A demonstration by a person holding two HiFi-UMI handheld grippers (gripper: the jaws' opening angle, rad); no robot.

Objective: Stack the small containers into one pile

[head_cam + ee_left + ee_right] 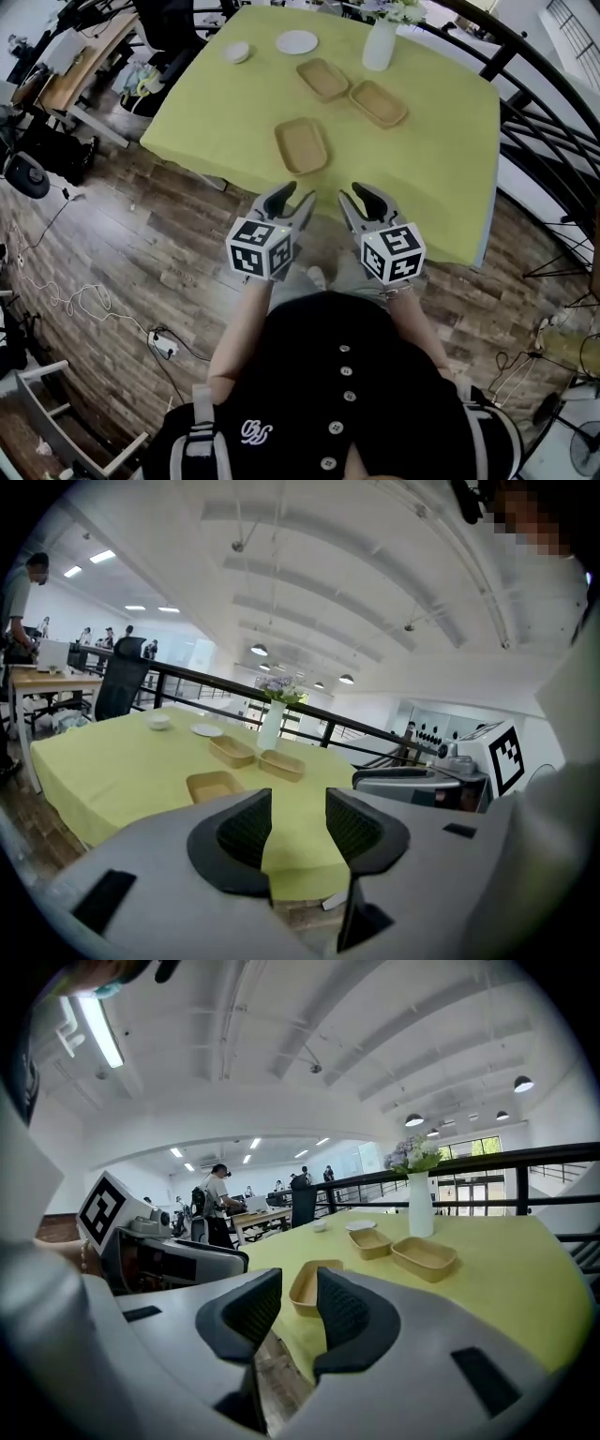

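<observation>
Three shallow tan containers lie apart on the yellow-green tablecloth (441, 178): a near one (301, 145), a middle one (322, 79) and a right one (378, 102). They show too in the left gripper view as near (215, 785), middle (232, 751) and right (281, 764), and in the right gripper view as near (307, 1285), middle (369, 1241) and right (424, 1257). My left gripper (288, 205) and right gripper (364, 207) hover side by side short of the table's near edge, both open and empty.
A white vase with flowers (381, 41), a white plate (297, 41) and a small white bowl (236, 52) stand at the table's far side. A black railing (534, 112) runs along the right. Cables and a power strip (161, 345) lie on the wooden floor at left.
</observation>
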